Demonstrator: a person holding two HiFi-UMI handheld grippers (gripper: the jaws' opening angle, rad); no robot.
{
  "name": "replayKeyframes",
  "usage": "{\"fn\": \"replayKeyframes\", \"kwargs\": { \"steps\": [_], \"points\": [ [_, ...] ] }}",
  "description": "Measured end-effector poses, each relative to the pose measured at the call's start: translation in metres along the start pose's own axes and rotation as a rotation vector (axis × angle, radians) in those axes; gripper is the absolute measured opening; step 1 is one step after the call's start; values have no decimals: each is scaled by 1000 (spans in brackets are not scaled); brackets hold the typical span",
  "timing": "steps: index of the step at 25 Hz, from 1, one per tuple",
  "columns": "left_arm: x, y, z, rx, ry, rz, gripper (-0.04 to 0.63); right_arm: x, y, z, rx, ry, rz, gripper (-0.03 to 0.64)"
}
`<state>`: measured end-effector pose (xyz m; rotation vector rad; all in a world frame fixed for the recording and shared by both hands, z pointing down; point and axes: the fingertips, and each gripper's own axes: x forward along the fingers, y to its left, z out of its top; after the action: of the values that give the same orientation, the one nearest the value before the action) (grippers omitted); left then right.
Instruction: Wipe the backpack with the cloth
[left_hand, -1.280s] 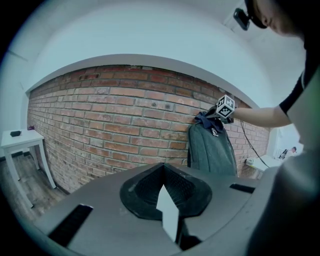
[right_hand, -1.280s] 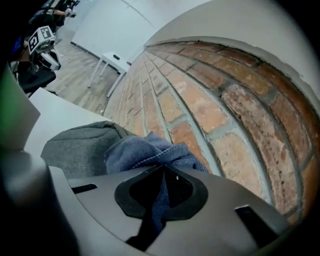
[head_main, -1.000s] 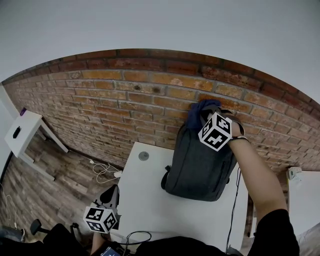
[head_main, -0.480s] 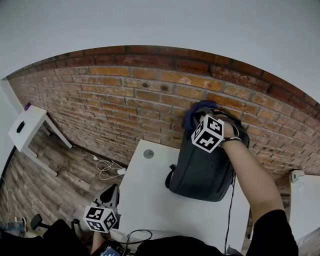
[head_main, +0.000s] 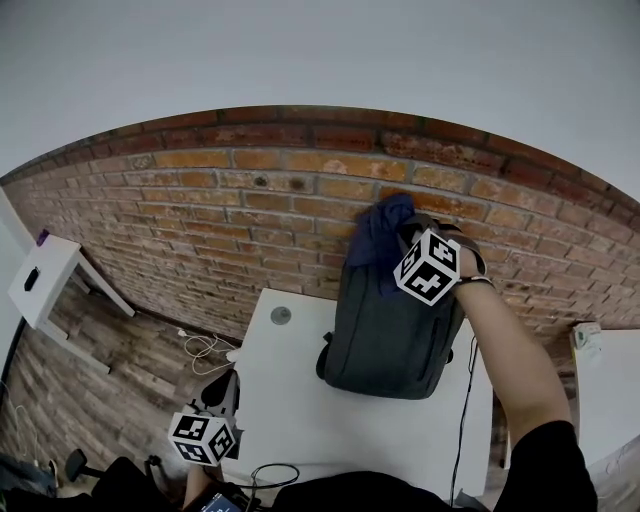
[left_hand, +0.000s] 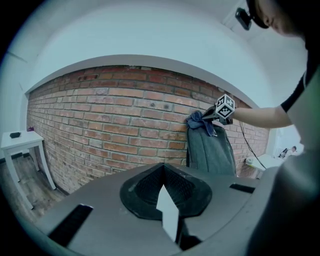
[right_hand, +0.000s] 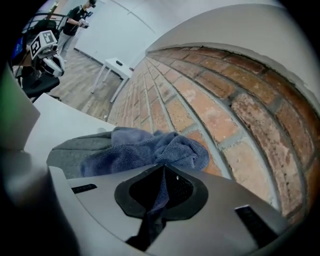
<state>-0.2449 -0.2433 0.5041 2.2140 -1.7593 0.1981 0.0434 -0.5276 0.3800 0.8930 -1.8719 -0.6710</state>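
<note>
Now the blue cloth (head_main: 377, 240) sits farther toward 9 o'clock on the dark grey backpack (head_main: 388, 335) than it did a second ago. It was bunched near the middle of the top edge; it has since slid across and spills over the pack's upper left shoulder. I judge this to be a wiping stroke along the top, with the broad front panel below not yet under the cloth.

The right gripper (right_hand: 161, 192) is clamped on the cloth, and a dark fold of it runs down between the closed jaws in the right gripper view. The rest of the towel lies ahead, between the pack's top and the brick wall (head_main: 200, 220). The left gripper (left_hand: 167, 207) hangs at 7 o'clock in the head view, off the table's near corner and well apart from the pack. Its jaws are together with nothing held.

The backpack stands upright on the white table (head_main: 290, 400) at its far edge, its back against the bricks. In the head view its long axis runs from 6 toward 12 to 1 o'clock, the top toward the wall and the front panel facing the person.
</note>
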Motion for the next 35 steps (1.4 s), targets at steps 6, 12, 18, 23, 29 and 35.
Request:
{"fn": "replayKeyframes", "kwargs": {
  "steps": [6,12,18,23,29,35],
  "points": [
    [4,-14,6,21,-2,-21,-3,-17,-18,-36,40,38,-34,11],
    [5,-22,10,27,-10,-23,-3,-31,-35,-85,145,90,-68,11],
    [10,-39,15,50,-3,-51,-3,-44,-43,-141,266,155,-97,11],
    [14,-51,19,69,-4,-65,-3,-53,-35,-164,353,150,-79,11],
    [14,-59,25,85,-11,-71,-3,-57,-19,-184,403,155,-69,11],
    [13,-58,30,89,-24,-65,-3,-59,-4,-199,538,114,-54,11]
  ]
}}
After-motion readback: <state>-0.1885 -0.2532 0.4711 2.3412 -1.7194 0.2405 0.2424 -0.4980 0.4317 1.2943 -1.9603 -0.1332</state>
